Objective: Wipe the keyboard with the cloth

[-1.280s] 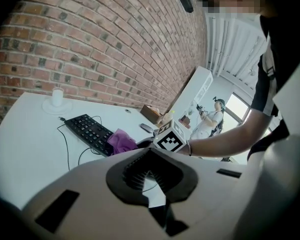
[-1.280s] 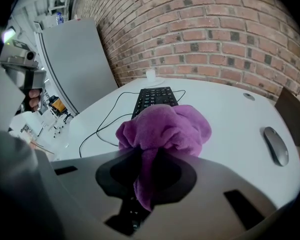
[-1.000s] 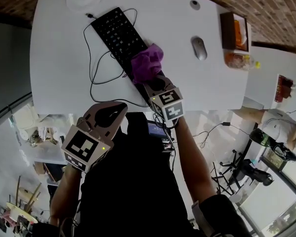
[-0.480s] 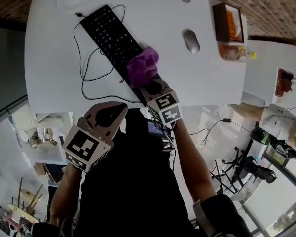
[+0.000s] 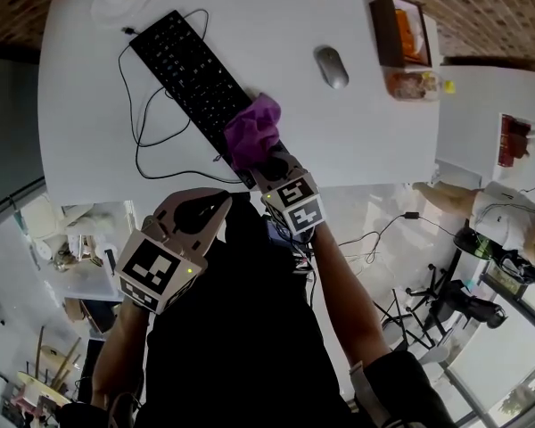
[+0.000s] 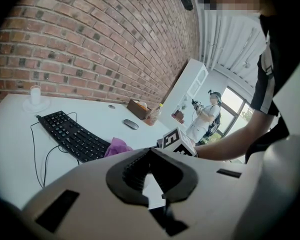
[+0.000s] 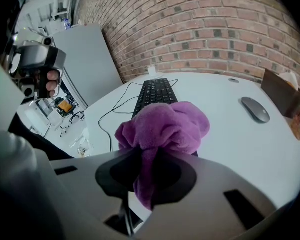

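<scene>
Now the right gripper (image 7: 147, 160) is pinching the cloth (image 7: 162, 125) at the keyboard (image 5: 183, 65)'s near end. Most keys are probably still awaiting wiping. The left gripper (image 6: 151, 154) is hanging closed and empty.

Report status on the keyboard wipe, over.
Right gripper shut on purple cloth, near end of keyboard. Left gripper shut, empty, held back. Cable loops beside keyboard.

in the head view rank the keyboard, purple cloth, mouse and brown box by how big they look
1. keyboard, clearly the largest.
2. cloth and brown box look about the same size, so I would not rank one over the other.
3. mouse, the smallest.
</scene>
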